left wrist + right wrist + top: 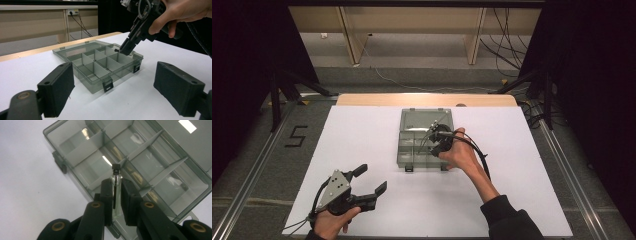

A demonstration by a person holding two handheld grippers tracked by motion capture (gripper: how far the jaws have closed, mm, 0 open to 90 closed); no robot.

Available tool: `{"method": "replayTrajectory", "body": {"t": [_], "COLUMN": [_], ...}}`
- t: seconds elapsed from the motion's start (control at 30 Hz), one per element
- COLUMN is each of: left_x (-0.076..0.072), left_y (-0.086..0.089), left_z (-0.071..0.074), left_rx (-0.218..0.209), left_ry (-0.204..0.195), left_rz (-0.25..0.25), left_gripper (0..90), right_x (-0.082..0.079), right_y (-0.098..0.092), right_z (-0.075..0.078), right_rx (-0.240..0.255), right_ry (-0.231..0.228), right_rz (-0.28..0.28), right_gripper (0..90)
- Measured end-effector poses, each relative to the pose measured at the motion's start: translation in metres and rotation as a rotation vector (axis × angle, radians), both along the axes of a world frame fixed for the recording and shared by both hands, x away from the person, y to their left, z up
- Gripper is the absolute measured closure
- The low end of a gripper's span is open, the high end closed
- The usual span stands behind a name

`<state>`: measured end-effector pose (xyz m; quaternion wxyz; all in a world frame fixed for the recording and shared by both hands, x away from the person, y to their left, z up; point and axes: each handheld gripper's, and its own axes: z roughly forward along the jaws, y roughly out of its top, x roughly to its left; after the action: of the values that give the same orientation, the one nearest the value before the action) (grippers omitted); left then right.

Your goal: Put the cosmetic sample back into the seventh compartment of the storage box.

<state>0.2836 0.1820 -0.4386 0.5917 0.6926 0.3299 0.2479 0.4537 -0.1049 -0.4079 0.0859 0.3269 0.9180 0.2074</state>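
Note:
A grey see-through compartment box (400,150) lies open on the white table top, with its lid flat behind it and its dividers bare. My right gripper (435,146) hangs over the box's right side, pointing down into it. It is shut on a small glass vial (116,178) with a black cap, which sticks out past the fingertips (107,186). From the left gripper view the vial's cap (116,50) hovers just above a right-hand compartment of the box (95,82). My left gripper (371,179) rests low at the front left, open, with nothing between its pads (60,85).
The white sheet (362,135) covers the table, and a wooden edge (427,99) shows behind it. Cables (507,45) trail across the floor beyond. A black "5" mark (296,136) sits on the floor at the left.

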Motion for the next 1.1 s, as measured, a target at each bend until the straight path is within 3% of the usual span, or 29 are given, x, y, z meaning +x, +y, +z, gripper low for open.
{"method": "replayTrajectory", "body": {"t": [0.33,0.4,0.67,0.8,0.93,1.1], "left_x": [0.0,0.0,0.0,0.0,0.0,0.0], "left_y": [0.0,0.0,0.0,0.0,0.0,0.0], "left_z": [0.0,0.0,0.0,0.0,0.0,0.0], "left_rx": [-0.004,-0.006,-0.004,-0.003,0.002,0.003], "left_ry": [0.001,0.003,0.001,0.002,-0.001,0.003], "left_rz": [0.001,0.004,0.002,0.003,0.002,0.003], "left_gripper": [15.6,15.6,15.6,15.6,15.6,15.6], "right_x": [0.004,0.004,-0.001,-0.011,-0.021,-0.031], "right_y": [0.003,0.003,0.0,-0.004,-0.01,-0.015], "right_z": [-0.006,-0.007,0.001,0.009,0.014,0.017], "right_rx": [-0.019,-0.021,0.005,0.05,0.093,0.124], "right_ry": [0.003,0.005,-0.054,-0.114,-0.167,-0.188], "right_rz": [-0.006,-0.007,0.024,0.07,0.093,0.102], "right_gripper": [79.9,75.3,60.8,52.0,47.2,44.1]}}
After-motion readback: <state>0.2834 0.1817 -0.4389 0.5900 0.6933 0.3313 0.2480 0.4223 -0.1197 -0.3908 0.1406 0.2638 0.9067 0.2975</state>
